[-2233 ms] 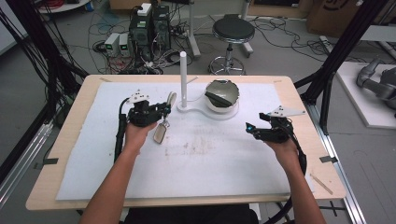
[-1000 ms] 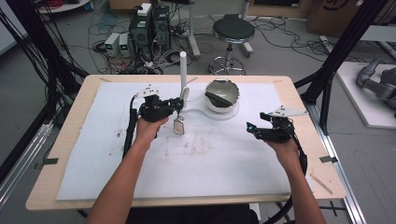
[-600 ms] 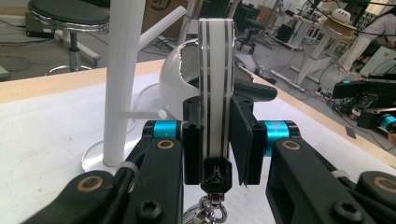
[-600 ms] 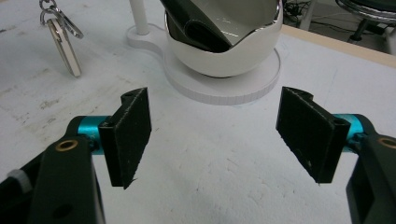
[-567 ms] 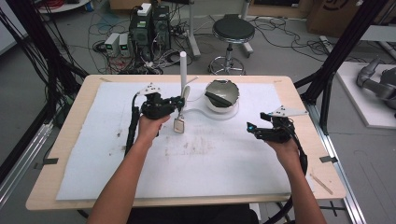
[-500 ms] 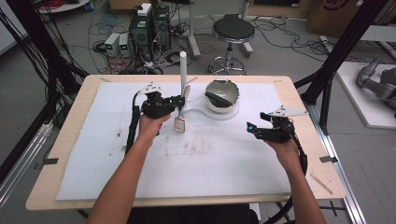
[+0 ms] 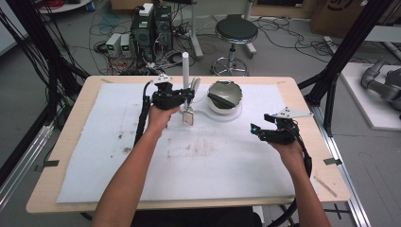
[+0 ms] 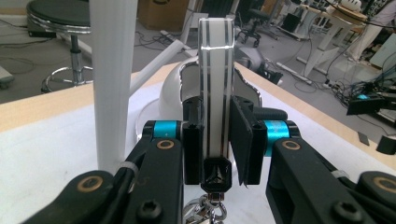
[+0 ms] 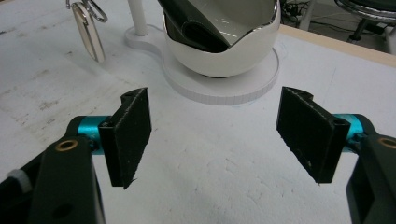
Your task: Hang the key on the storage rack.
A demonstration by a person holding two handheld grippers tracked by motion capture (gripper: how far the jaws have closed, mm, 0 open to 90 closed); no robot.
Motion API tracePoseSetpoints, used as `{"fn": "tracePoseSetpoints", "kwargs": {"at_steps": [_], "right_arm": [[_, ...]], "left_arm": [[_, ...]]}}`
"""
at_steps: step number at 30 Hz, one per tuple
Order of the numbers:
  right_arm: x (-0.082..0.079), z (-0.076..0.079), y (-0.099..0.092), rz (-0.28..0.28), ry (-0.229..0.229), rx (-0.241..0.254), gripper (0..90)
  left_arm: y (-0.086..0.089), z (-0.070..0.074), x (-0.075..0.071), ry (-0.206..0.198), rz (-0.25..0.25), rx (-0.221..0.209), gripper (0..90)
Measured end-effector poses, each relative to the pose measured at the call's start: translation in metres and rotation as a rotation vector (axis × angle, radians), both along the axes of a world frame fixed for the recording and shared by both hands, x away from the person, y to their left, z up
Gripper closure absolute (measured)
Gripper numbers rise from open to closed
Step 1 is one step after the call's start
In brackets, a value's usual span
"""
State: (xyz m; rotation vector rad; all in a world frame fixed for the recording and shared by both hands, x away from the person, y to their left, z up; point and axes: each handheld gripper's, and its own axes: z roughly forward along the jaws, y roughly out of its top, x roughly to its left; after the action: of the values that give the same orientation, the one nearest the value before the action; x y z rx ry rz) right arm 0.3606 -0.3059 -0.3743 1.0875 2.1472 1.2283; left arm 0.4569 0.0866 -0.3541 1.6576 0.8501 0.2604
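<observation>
The counter [image 7: 71, 156] is a pale wooden top, covered almost edge to edge by a white sheet [image 7: 208, 165] with faint brown smudges near its middle. Toward the far side of the sheet stands a white stand [image 7: 222, 112] with a flat round base that carries a glossy white bowl [image 7: 226, 94]; a dark object [image 9: 196, 28] lies inside the bowl. A thin white post [image 7: 186, 68] rises upright from the same base, just left of the bowl.

The left tool [image 7: 188, 94] is raised above the sheet, close beside the post. Its jaws are closed tight on a flat white key fob [image 8: 215, 93] with dark stripes, gripped near its lower end and standing upright between the pads. A metal ring and a second small tag [image 7: 188, 117] dangle below it, clear of the sheet, just left of the stand.

The right tool [image 7: 255, 131] hovers over the right side of the sheet, well apart from the bowl and pointed toward it. Its jaws stand wide apart with nothing between them
</observation>
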Motion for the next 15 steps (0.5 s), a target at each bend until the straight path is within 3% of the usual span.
{"fn": "tracePoseSetpoints", "kwargs": {"at_steps": [15], "right_arm": [[0.001, -0.001, -0.001, -0.005, 0.006, 0.008, 26.9]], "left_arm": [[-0.004, -0.006, 0.012, 0.039, 0.016, -0.001, 75.2]]}}
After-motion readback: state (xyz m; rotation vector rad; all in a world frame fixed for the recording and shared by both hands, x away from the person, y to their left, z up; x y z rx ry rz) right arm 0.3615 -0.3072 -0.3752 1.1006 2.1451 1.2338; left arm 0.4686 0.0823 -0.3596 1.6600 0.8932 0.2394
